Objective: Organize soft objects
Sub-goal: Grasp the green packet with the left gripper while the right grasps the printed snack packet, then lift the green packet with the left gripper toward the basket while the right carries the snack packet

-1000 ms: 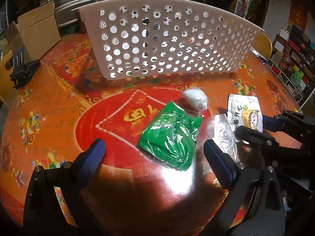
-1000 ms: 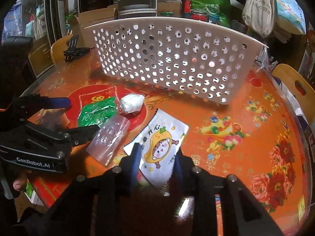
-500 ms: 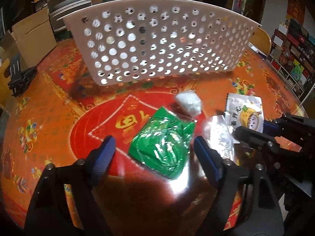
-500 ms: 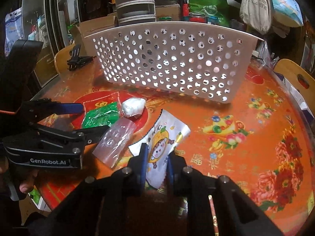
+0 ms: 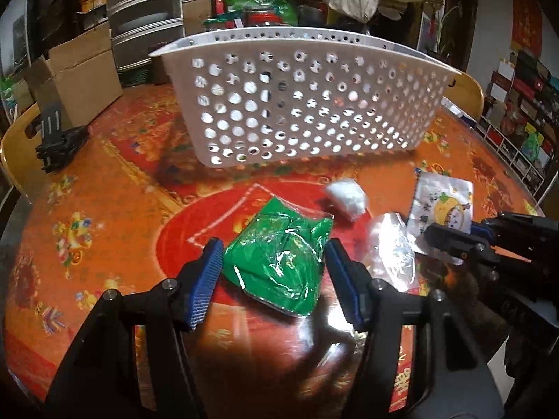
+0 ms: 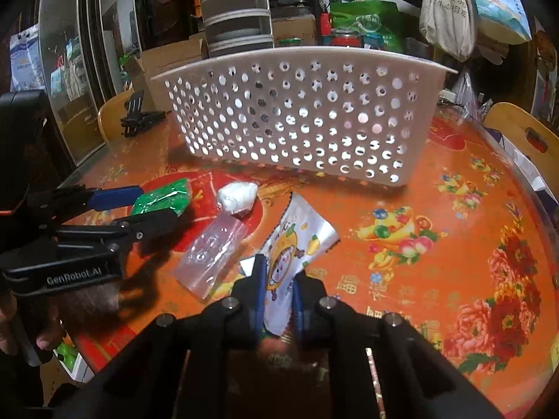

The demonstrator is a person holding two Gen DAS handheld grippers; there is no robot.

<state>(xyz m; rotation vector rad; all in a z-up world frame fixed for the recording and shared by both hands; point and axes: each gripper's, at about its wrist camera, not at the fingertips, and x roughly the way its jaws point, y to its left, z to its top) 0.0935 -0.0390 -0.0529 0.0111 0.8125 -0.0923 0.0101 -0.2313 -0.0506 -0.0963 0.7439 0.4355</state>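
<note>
Both handheld grippers are matte black plastic frames with silver screw heads at the joints; the left gripper (image 5: 274, 272) carries ribbed blue pads (image 5: 206, 279) on its fingers. White "GenRobot.AI" lettering marks the left unit's side in the right wrist view, where bare fingers of the left hand (image 6: 21, 331) show beneath it.

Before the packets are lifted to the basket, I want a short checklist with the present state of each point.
1. Right gripper shut on cartoon snack packet: ok.
2. Left gripper straddles green packet, jaws open: ok.
3. Green packet already gripped: not ok.
4. White basket upright behind the packets: ok.
5. Clear pouch and white bundle out of both grippers: ok.
6. Basket contents: cannot tell.
</note>
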